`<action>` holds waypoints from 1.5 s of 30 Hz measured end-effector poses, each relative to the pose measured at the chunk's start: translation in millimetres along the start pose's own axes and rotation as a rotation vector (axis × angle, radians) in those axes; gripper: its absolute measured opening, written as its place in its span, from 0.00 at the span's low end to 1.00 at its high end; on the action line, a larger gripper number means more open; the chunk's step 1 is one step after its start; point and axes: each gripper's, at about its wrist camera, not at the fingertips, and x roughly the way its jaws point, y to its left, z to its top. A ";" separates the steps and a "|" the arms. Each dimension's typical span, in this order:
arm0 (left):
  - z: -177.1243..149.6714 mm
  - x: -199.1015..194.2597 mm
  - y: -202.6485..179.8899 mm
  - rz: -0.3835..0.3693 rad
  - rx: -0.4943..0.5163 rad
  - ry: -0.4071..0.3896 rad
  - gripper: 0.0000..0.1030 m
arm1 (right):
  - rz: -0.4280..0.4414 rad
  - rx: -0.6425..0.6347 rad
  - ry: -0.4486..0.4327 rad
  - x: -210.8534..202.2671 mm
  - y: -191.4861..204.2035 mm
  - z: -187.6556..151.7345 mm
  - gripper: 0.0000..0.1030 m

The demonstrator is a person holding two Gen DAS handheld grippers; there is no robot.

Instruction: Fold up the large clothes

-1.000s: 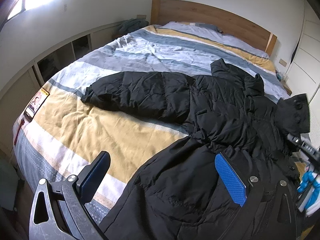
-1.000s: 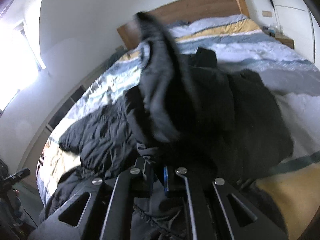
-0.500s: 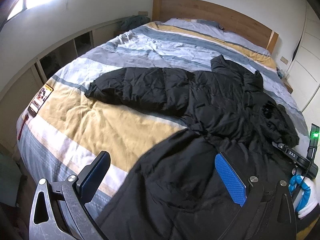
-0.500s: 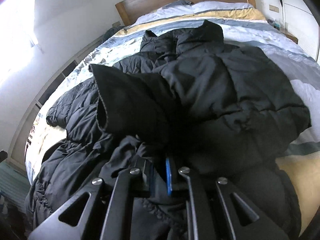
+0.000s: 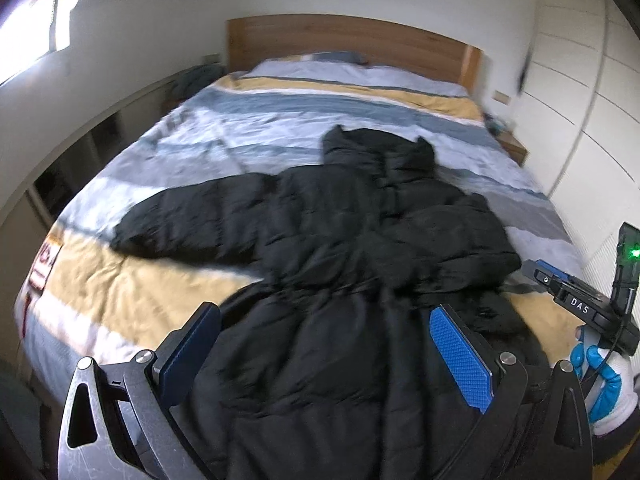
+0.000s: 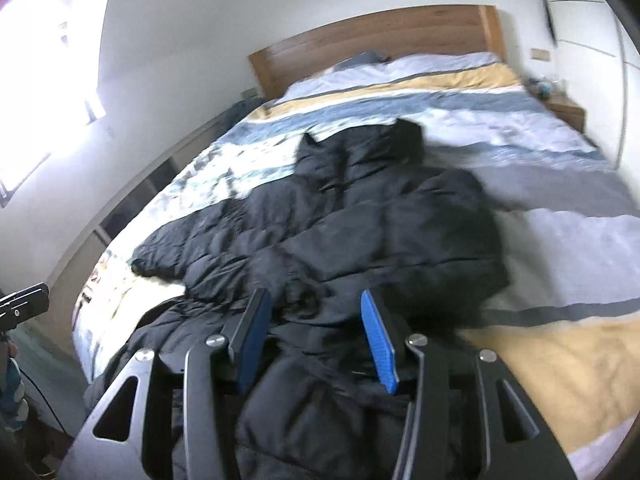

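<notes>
Left gripper [image 5: 324, 344]: fingers spread wide, empty, above coat hem. Right gripper [image 6: 316, 332]: fingers apart, holding nothing, over coat's waist. Black puffer coat [image 5: 344, 248] lies flat on striped duvet [image 5: 132, 300], collar toward wooden headboard [image 5: 344, 40]; one sleeve stretched sideways, other folded across the chest.

Black puffer coat [image 5: 340, 248] sprawls on bed, right sleeve folded inward.
</notes>
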 end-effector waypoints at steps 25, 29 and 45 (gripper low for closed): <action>41.1 299.5 -100.9 -0.137 0.156 0.227 0.99 | -0.149 0.019 0.185 159.1 -122.5 33.7 0.44; 45.1 269.3 -66.8 -0.145 0.134 0.265 0.92 | -0.235 0.050 0.245 147.5 -128.0 39.4 0.44; 43.5 202.2 291.0 0.020 -0.611 0.271 0.92 | -0.219 0.151 0.254 105.7 -31.8 83.8 0.44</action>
